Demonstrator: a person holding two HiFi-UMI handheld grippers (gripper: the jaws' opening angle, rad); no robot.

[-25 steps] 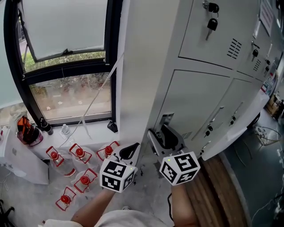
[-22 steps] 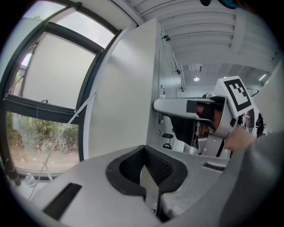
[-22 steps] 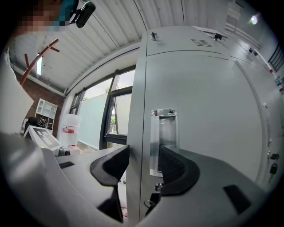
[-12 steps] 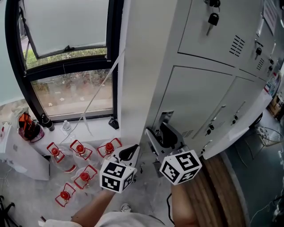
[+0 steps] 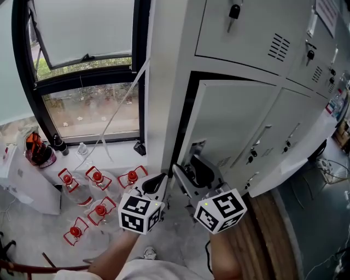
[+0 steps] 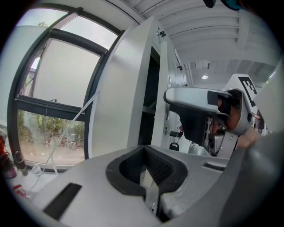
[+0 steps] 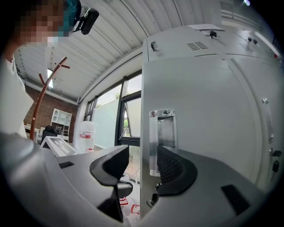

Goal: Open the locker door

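Observation:
The grey locker door [image 5: 235, 120] stands ajar, with a dark gap [image 5: 183, 115] along its left edge. Its free edge [image 7: 143, 133] and chrome recessed handle [image 7: 162, 133] lie between the jaws of my right gripper [image 5: 188, 175] [image 7: 142, 166]. The jaws stand wide: one pad is by the door's front face, and the other is clear of the edge on the window side. My left gripper [image 5: 158, 186] [image 6: 148, 166] hangs shut and empty just left of the locker, and its own view shows the door's edge [image 6: 162, 88] and the right gripper [image 6: 195, 115].
Several red-capped water bottles [image 5: 98, 180] lie on the floor below a dark-framed window [image 5: 87, 82]. A white box [image 5: 27, 186] sits at the far left. Keys hang in the upper locker [image 5: 234, 11] and neighbouring doors [image 5: 290, 136]. Wooden flooring [image 5: 257, 235] runs at the right.
The locker door has swung from shut to ajar, and a dark gap has opened at its left edge. My right gripper came back towards me with the door's edge.

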